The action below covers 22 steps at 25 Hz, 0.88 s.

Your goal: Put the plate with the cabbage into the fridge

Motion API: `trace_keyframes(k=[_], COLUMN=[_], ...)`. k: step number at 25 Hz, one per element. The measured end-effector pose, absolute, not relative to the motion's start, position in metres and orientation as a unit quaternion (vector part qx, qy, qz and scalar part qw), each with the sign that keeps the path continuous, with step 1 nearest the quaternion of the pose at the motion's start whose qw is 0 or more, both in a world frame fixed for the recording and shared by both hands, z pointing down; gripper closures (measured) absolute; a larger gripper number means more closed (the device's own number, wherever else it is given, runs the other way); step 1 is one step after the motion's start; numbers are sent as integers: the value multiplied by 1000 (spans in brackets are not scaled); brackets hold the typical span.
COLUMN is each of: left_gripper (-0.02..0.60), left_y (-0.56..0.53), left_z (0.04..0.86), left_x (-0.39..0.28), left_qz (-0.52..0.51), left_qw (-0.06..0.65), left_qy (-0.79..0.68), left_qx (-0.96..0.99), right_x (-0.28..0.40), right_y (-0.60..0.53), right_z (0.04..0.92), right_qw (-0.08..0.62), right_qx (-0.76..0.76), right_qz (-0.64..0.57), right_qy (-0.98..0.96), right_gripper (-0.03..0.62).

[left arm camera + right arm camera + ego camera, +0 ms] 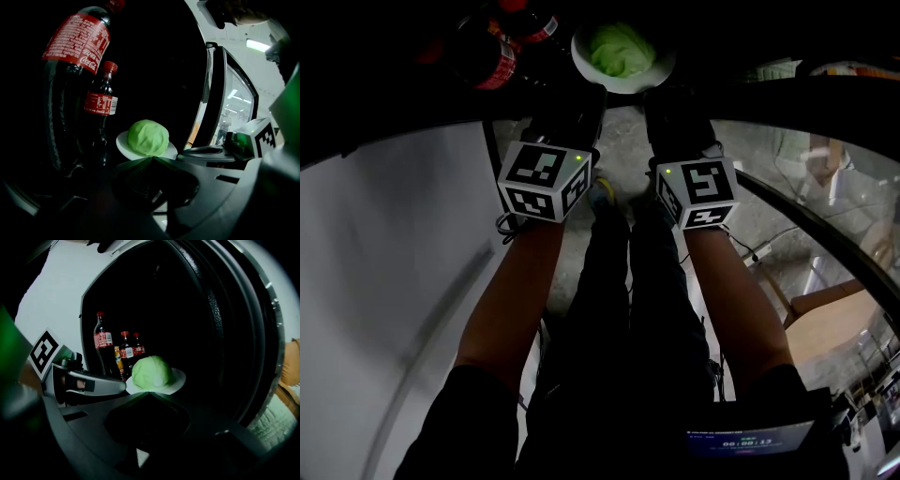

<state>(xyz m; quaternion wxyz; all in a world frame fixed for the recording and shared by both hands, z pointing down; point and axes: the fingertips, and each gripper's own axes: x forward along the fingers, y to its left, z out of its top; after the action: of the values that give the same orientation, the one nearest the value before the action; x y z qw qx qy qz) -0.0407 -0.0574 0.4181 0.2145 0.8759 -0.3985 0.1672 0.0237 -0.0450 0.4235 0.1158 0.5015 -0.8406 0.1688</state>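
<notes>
A white plate (649, 71) carrying a pale green cabbage (622, 49) is held level inside the dark fridge. My left gripper (584, 91) grips its left rim and my right gripper (664, 91) its right rim, both shut on the plate. In the left gripper view the cabbage (148, 137) sits on the plate (123, 143) just beyond the jaw tips of the left gripper (151, 159). The right gripper view shows the cabbage (152, 372) and the plate (177, 379) the same way past the right gripper (149, 393).
Cola bottles (485, 53) stand close to the left of the plate: a large one (70, 70) and a small one (101, 108). Several bottles (125, 351) stand behind it. The glass fridge door (226, 101) hangs open on the right. A white panel (394, 262) lies left.
</notes>
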Motion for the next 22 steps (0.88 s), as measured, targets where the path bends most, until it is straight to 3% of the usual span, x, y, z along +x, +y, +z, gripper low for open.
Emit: trace_keyframes(k=[22], left_gripper=[578], left_y=[-74], left_z=[418], left_x=[-40], left_qz=[168], left_qw=[259], left_qy=[-400], left_qx=[863], right_x=[26], right_y=[-64], right_z=[424], right_qw=[113], right_qx=[509], right_qz=[196], right_qy=[-831], right_gripper=[589])
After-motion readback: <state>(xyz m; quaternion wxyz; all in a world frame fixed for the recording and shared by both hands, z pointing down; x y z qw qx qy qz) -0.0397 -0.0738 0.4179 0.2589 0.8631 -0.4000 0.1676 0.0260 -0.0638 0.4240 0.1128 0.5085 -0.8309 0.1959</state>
